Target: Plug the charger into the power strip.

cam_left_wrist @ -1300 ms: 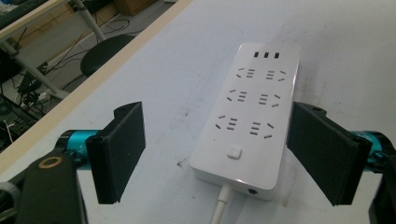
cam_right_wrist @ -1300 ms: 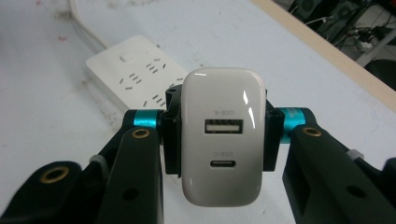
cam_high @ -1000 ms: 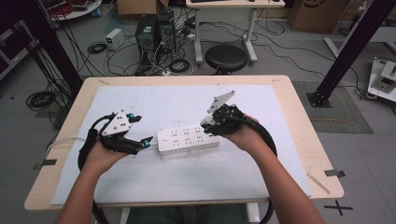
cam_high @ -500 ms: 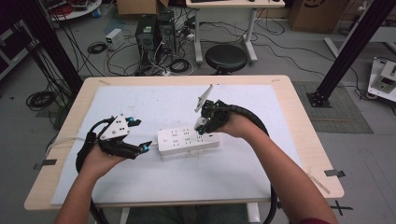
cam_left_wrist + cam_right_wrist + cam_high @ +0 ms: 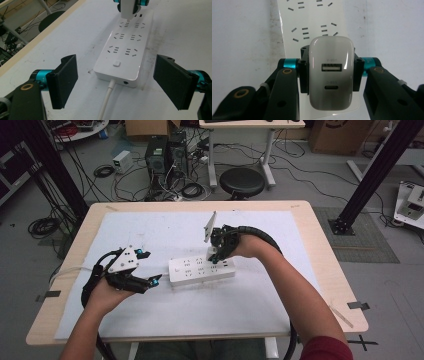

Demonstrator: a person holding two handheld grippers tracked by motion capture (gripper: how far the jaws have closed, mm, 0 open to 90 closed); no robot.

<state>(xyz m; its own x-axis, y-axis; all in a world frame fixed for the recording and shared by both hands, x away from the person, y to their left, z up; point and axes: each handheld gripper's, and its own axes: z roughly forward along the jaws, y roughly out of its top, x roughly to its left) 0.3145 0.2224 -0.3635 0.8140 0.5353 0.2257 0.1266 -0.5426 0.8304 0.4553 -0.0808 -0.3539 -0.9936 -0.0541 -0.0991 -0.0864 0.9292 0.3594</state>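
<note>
Charger (image 5: 331,72), ports legible in the right gripper view, is pinched by right fingers (image 5: 303,72) over the power strip (image 5: 126,47); left fingers (image 5: 63,81) spread.

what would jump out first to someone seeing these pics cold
Probably the white USB charger clamped in the right tool, held just above the far end of the white power strip that lies mid-table on the white mat. Next, the left tool, its black jaws spread wide on either side of the strip's cable end without touching it.
</note>
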